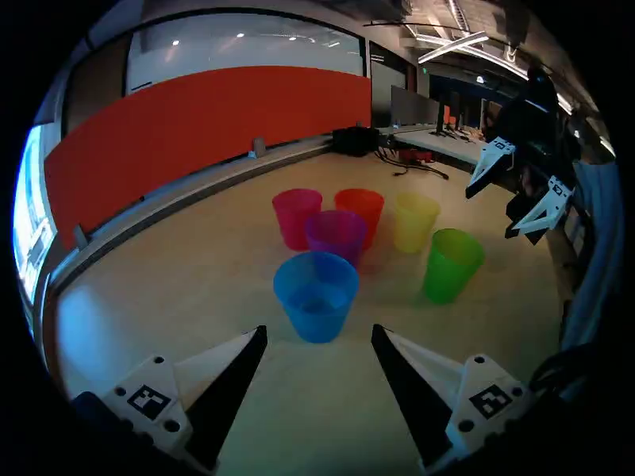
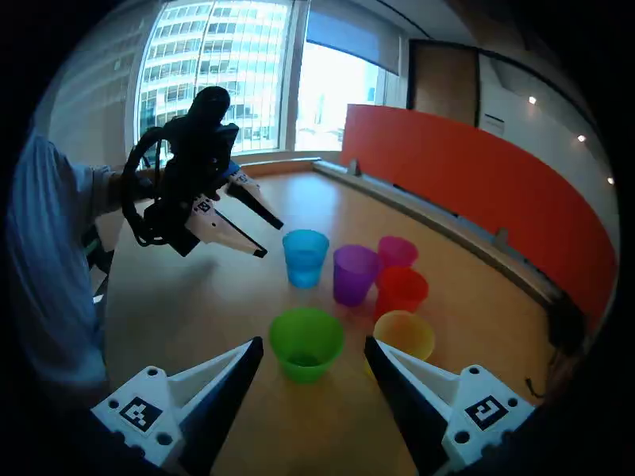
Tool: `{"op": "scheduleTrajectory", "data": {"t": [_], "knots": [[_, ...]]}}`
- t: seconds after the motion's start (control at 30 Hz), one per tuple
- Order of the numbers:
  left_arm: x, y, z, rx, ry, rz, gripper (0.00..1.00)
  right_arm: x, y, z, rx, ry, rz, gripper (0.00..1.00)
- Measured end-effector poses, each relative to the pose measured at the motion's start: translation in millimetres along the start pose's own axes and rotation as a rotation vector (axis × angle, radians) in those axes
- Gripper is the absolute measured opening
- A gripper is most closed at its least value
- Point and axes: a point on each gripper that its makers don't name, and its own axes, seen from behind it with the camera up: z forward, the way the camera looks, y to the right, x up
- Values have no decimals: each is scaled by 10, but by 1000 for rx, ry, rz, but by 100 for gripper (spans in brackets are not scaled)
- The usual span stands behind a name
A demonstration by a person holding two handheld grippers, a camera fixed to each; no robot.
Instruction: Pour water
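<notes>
Several plastic cups stand together on a light wooden table (image 1: pixel 198 270). In the left gripper view the blue cup (image 1: pixel 316 294) is closest, just ahead of my open left gripper (image 1: pixel 319 349), with purple (image 1: pixel 336 235), pink (image 1: pixel 296 216), orange (image 1: pixel 359 208), yellow (image 1: pixel 415 220) and green (image 1: pixel 452 263) cups behind and to the right. My right gripper (image 1: pixel 512 194) hangs open at the far right. In the right gripper view the green cup (image 2: pixel 306 343) sits just ahead of my open right gripper (image 2: pixel 313 361); the blue cup (image 2: pixel 305 256) lies beyond, near my left gripper (image 2: pixel 266 230), which is also open.
An orange wall panel (image 1: pixel 206 135) runs behind the table's far edge. A black bag and cables (image 1: pixel 357 140) lie at the far end. A person's sleeve (image 2: pixel 51 262) fills the left of the right gripper view. Large windows (image 2: pixel 214 71) are behind.
</notes>
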Motion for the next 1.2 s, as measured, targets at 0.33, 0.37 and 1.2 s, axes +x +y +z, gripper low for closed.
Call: {"op": "scheduleTrajectory", "data": {"t": [0.33, 0.37, 1.2], "knots": [[-40, -66, 219, -15, -24, -5, 98, -119, -3, 112, 13, -22, 20, 100], [-36, -71, 244, -17, -25, -7, 98, -129, -4, 122, 14, -24, 21, 100], [123, -20, 622, -56, -21, 7, 98, -238, 57, 233, 22, -48, 29, 100]]}}
